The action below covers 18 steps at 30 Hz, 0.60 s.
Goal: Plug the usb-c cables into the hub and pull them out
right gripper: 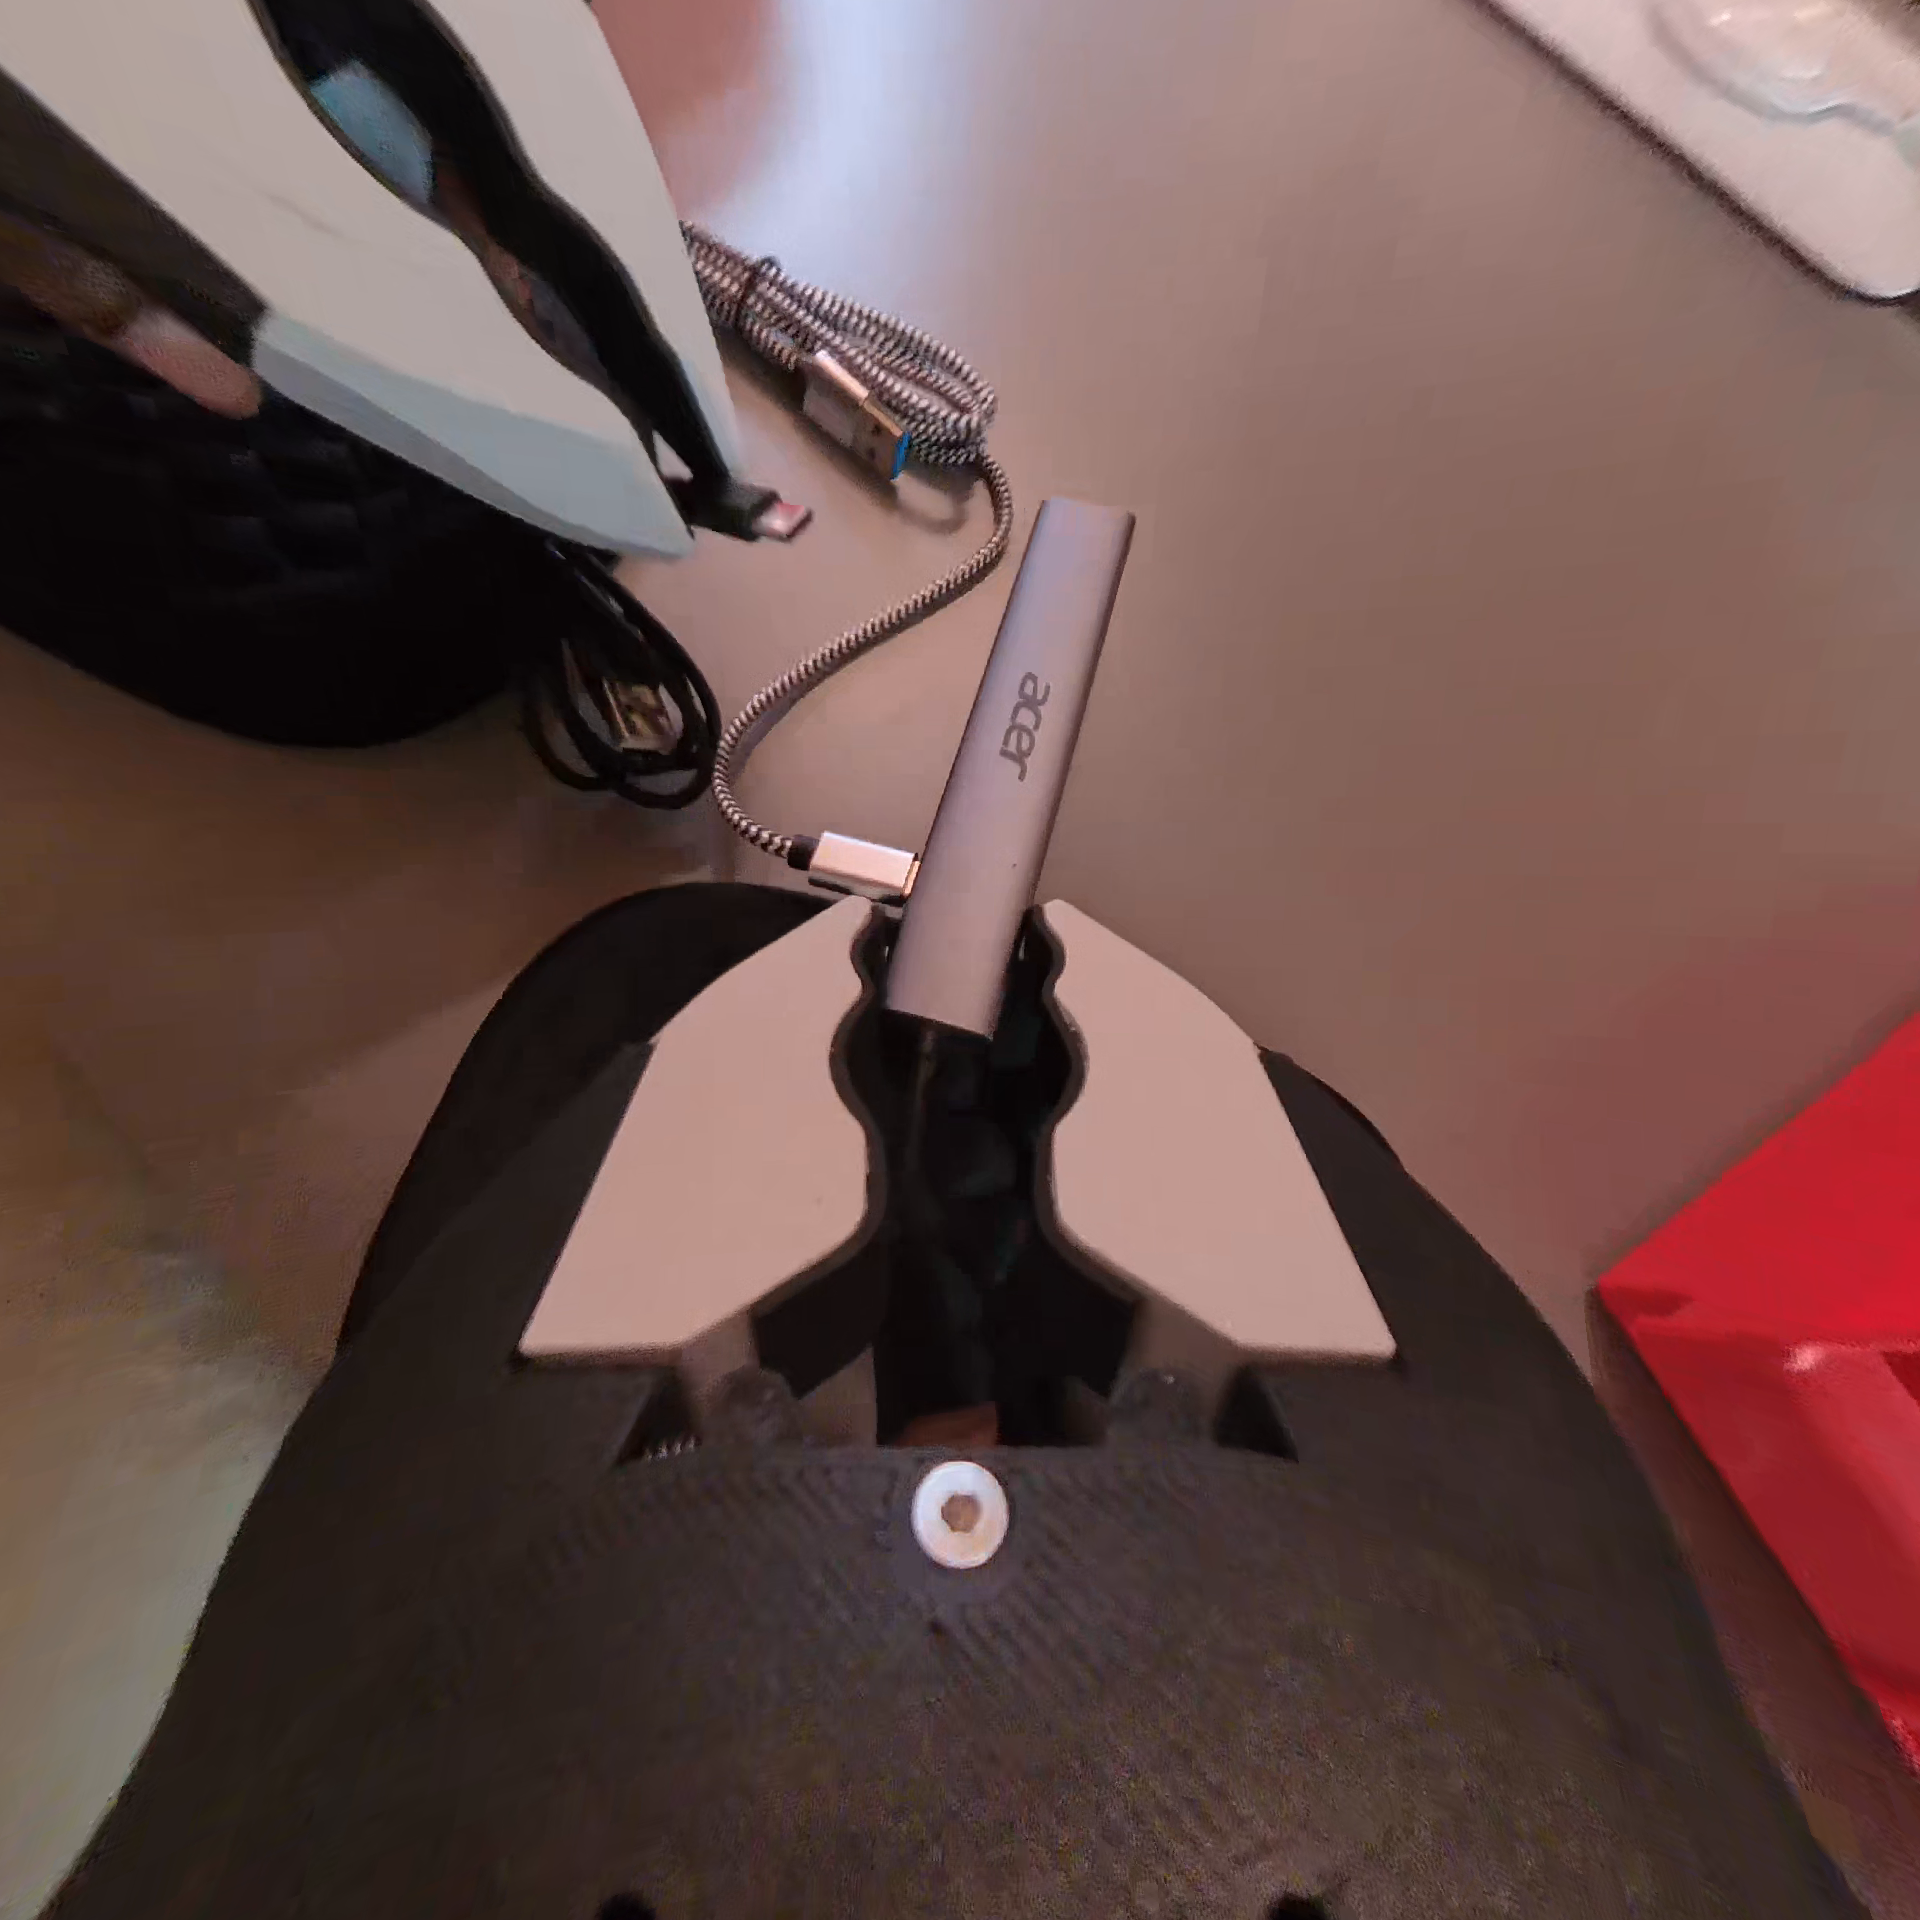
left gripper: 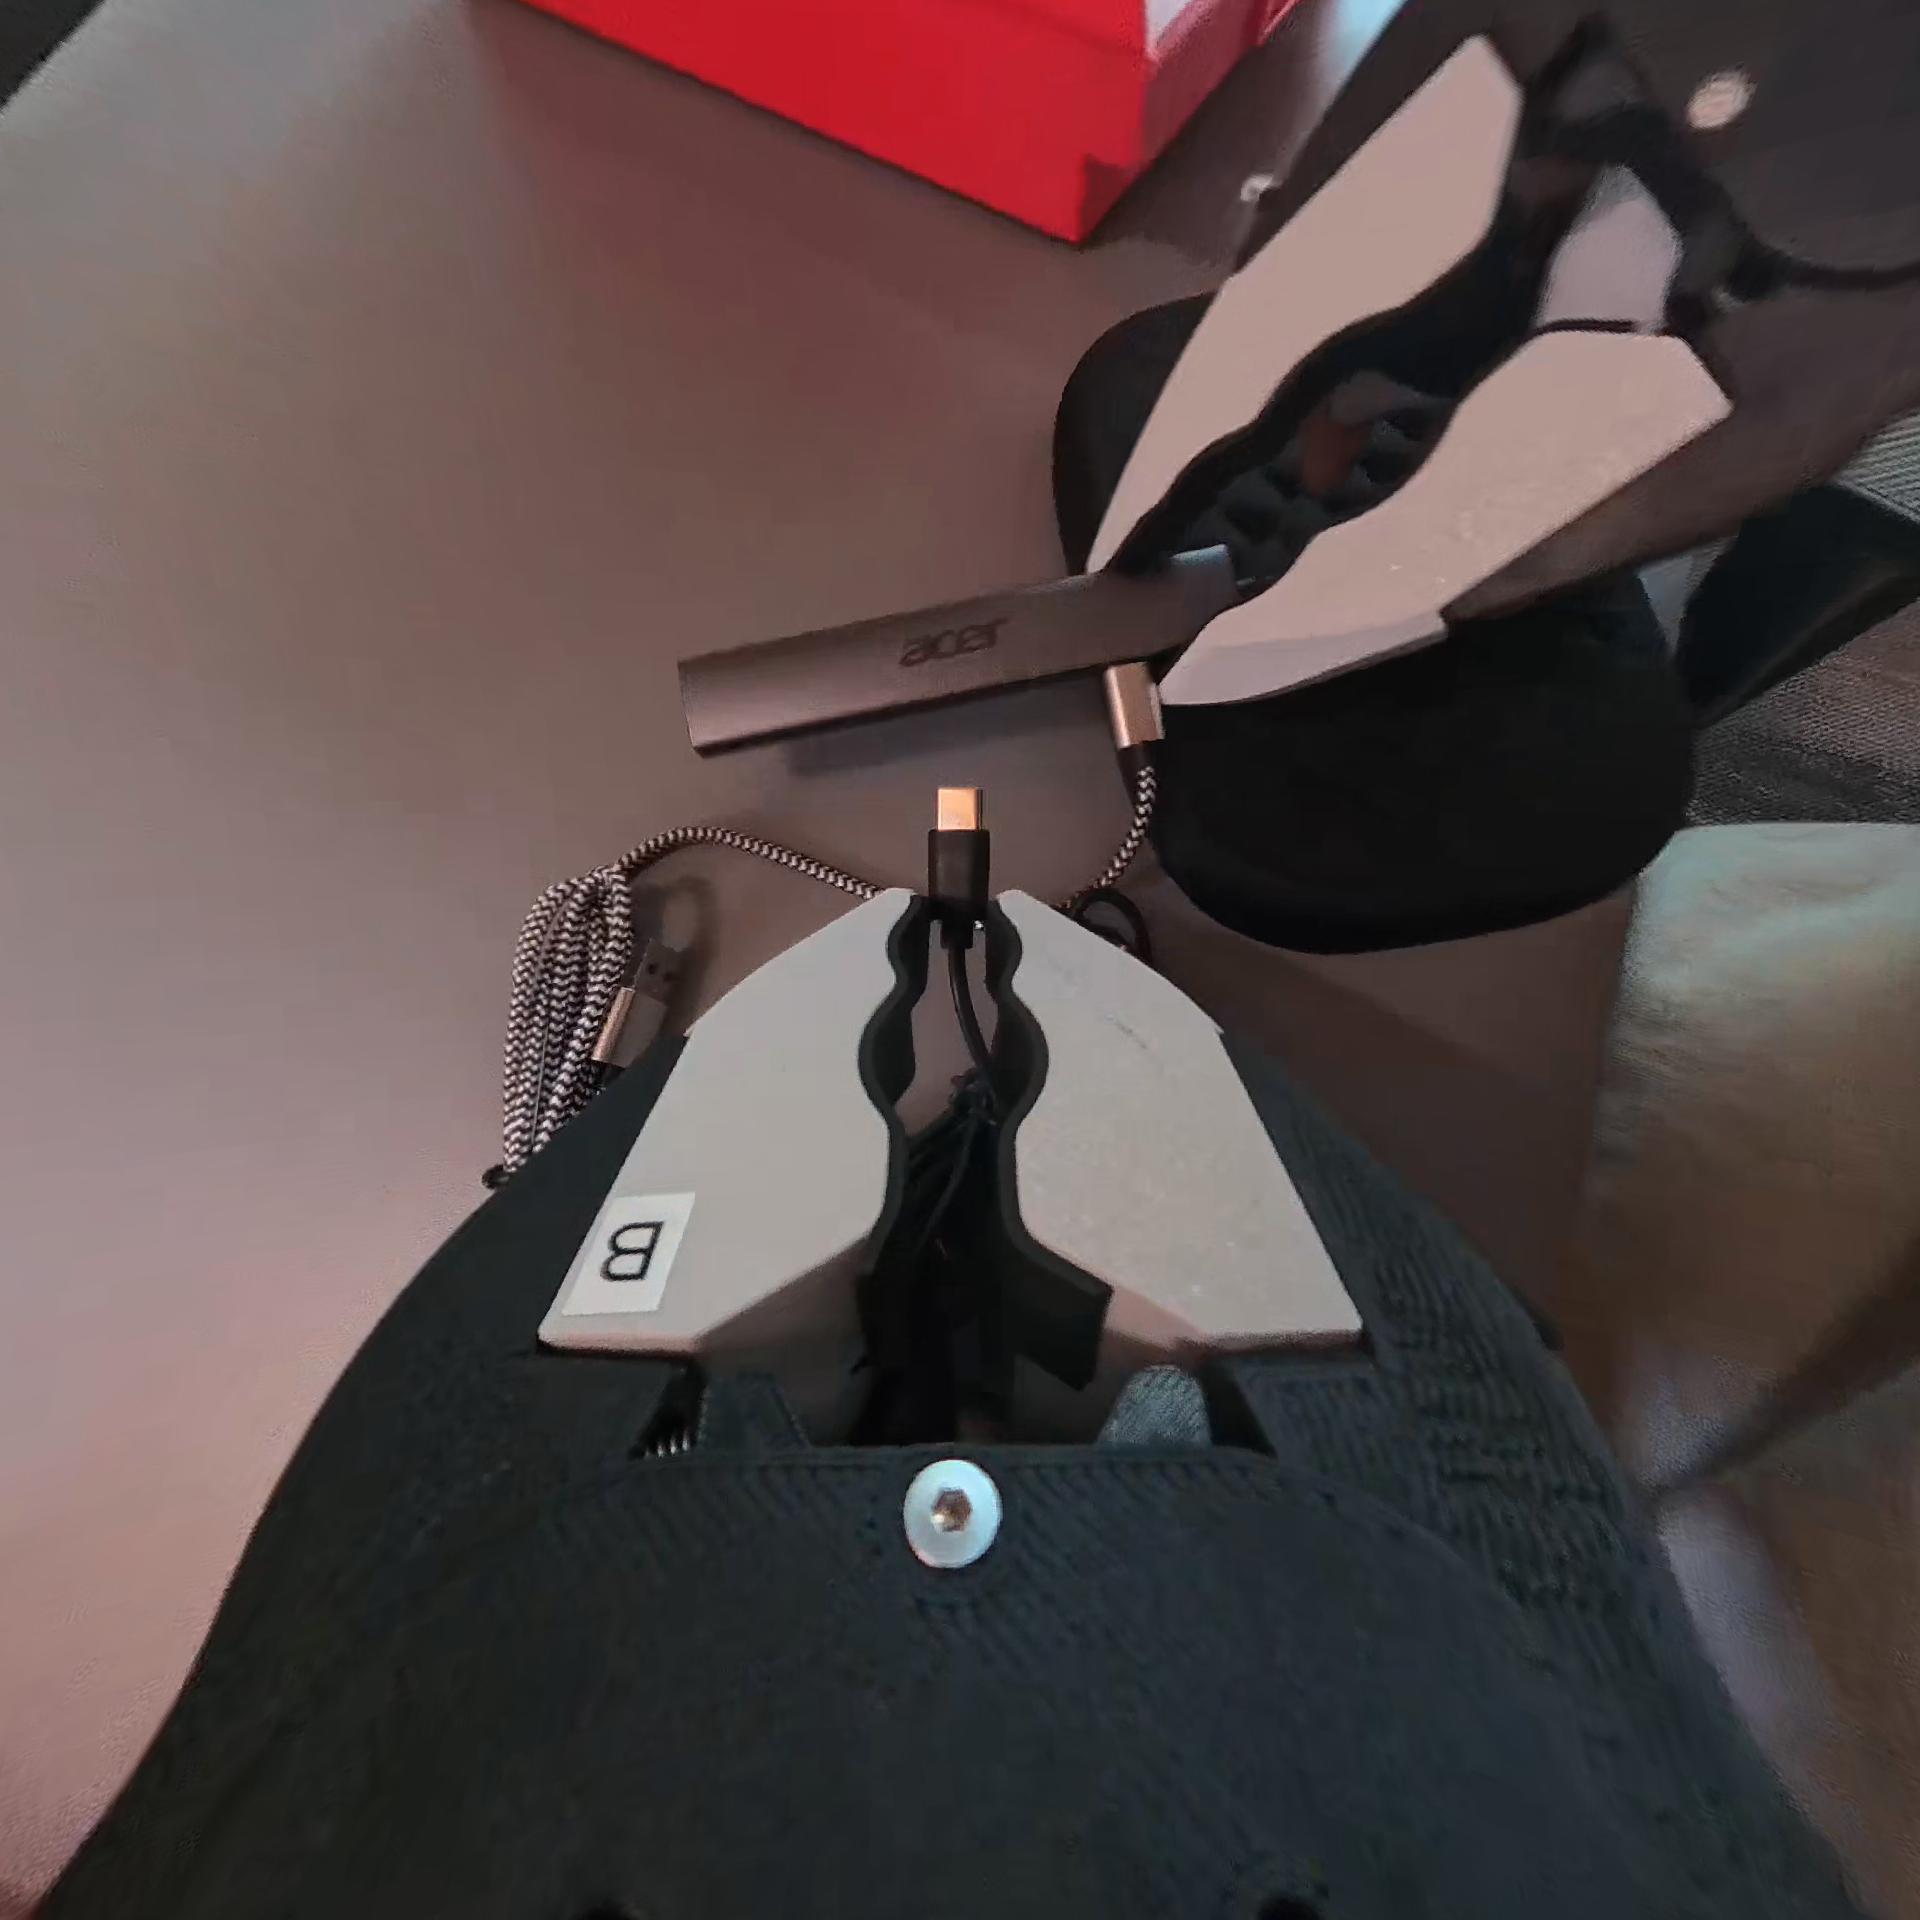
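Note:
My left gripper (left gripper: 956, 906) is shut on the black usb-c cable (left gripper: 958, 852), whose metal tip points at the long side of the grey hub (left gripper: 935, 665) with a short gap between them. My right gripper (right gripper: 951, 920) is shut on one end of the hub (right gripper: 1003, 748) and holds it above the table. It also shows in the left wrist view (left gripper: 1174, 613). A braided cable's silver plug (right gripper: 868, 862) sits in the hub's side next to the right fingers. The left gripper (right gripper: 691, 509) shows at the upper left of the right wrist view, with the black plug (right gripper: 764, 514) sticking out.
The braided cable's coil with its USB-A end (right gripper: 862, 416) lies on the beige table (left gripper: 364, 520). A black cable bundle (right gripper: 623, 717) lies by a black pouch (left gripper: 1403, 790). A red box (left gripper: 883, 94) stands at the back, and a white object (right gripper: 1766, 135) lies at the table's edge. There is about 8 cm between the tips of the two grippers.

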Each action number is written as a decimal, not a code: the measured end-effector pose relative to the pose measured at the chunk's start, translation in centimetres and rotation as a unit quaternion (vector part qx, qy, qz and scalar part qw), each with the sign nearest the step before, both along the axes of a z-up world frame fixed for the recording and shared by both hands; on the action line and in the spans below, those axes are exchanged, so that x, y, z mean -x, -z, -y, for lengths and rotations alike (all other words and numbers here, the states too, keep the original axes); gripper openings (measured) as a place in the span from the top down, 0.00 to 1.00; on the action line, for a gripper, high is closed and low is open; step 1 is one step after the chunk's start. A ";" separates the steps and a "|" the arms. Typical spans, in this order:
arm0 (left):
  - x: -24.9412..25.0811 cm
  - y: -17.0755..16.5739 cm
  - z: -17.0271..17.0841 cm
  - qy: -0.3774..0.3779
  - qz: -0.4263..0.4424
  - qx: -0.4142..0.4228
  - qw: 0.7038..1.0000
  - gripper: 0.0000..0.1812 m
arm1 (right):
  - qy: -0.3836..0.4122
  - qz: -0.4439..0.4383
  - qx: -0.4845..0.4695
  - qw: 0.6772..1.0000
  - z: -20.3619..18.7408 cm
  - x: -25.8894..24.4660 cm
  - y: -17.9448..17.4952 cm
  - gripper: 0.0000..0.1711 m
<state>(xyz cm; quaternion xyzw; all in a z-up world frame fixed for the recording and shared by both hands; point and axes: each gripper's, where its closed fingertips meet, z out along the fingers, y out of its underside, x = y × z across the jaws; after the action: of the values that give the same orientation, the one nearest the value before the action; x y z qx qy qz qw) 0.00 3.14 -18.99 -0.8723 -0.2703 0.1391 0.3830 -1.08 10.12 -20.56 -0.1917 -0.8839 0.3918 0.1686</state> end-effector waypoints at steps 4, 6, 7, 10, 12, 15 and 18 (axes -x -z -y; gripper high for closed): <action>1.2 0.4 -0.2 -0.018 -0.009 0.029 0.999 0.94 | 0.010 -0.034 0.031 0.999 0.8 -0.1 -1.3 0.86; 1.1 0.3 -1.2 -0.008 -0.004 0.014 1.000 0.94 | 0.007 -0.021 0.039 0.999 1.3 -0.3 -1.4 0.86; 1.0 0.3 -1.5 -0.002 0.000 0.009 1.000 0.94 | 0.008 -0.016 0.045 0.999 1.5 -0.3 -1.5 0.86; 1.0 0.9 -1.9 -0.004 0.000 0.015 1.000 0.94 | 0.022 -0.015 0.051 0.998 1.7 0.1 -1.6 0.86; 1.1 1.2 -2.0 -0.008 0.004 0.014 1.000 0.94 | 0.026 -0.017 0.055 0.998 1.9 0.0 -1.7 0.86; 1.1 1.2 -2.0 -0.010 0.003 0.013 1.000 0.94 | 0.027 -0.030 0.043 0.998 1.9 0.0 -1.5 0.86; 1.3 1.0 -1.8 -0.014 0.001 0.014 1.000 0.94 | 0.031 -0.041 0.033 0.998 2.0 0.1 -1.6 0.86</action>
<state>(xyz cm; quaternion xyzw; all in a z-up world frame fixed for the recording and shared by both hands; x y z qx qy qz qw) -1.26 4.97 -20.03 -0.8738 -0.2811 0.1470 0.3685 -1.16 8.11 -18.97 -0.2081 -0.8563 0.4233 0.2104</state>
